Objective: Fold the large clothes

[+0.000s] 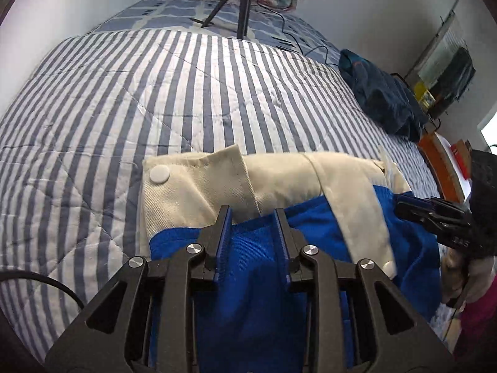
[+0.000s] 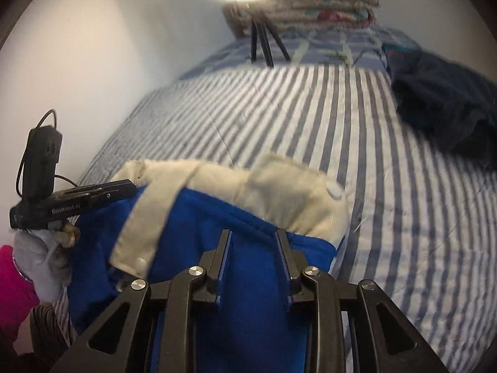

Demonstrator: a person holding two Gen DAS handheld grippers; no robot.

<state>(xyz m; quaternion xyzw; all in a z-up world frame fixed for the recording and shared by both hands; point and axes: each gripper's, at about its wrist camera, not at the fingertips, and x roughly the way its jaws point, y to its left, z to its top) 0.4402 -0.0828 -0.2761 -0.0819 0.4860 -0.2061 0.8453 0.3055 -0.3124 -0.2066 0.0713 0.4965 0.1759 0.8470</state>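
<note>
A blue jacket [image 1: 248, 279] with cream collar and placket [image 1: 198, 183] lies bunched at the near edge of the striped quilt [image 1: 155, 93]. My left gripper [image 1: 253, 217] sits over it, jaws a little apart, blue cloth in the gap and the ribbed pads showing bare. In the right wrist view, which is blurred, the same jacket [image 2: 248, 279] fills the gap of my right gripper [image 2: 253, 233], and a blue seam runs from one fingertip to the other. Each gripper appears in the other's view: the right gripper [image 1: 400, 205] beside the jacket's right side, the left gripper [image 2: 133, 186] at its left side.
A dark blue garment pile [image 1: 382, 99] [image 2: 444, 105] lies on the bed's right side. A tripod [image 1: 242, 6] [image 2: 264, 43] and a cable [image 1: 310, 49] stand near folded blankets [image 2: 326, 3] at the head. A wall borders the left, an orange bedside table [image 1: 441, 161] the right.
</note>
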